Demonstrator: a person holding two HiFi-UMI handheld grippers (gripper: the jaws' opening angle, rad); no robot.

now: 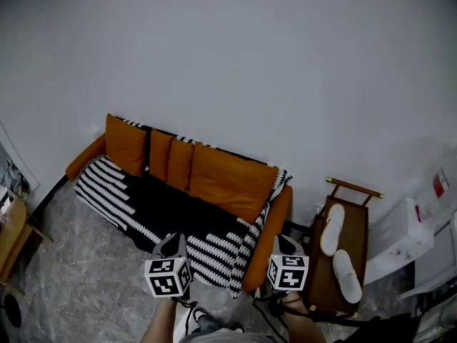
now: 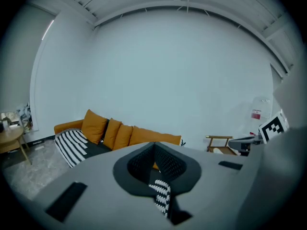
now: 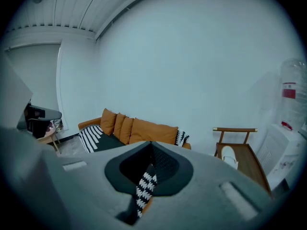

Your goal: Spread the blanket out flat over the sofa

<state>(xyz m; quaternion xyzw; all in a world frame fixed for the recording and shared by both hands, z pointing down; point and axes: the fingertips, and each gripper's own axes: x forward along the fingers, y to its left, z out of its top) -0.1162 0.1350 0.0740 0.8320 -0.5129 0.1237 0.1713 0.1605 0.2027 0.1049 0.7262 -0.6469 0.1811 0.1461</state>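
Striped blanket (image 1: 214,252) is clamped in left gripper (image 1: 171,244) and right gripper (image 1: 288,245), to be pulled flat over sofa (image 1: 86,159) ahead.

1. Floor (image 1: 78,284) in front of the sofa (image 1: 280,224): open passage along its front.
2. Cushions (image 1: 178,159) line the sofa back, against the wall (image 1: 228,63).
3. Wooden rack (image 1: 358,227) stands just beside the sofa's arm on the right; a small bench (image 1: 11,238) stands near its left end.
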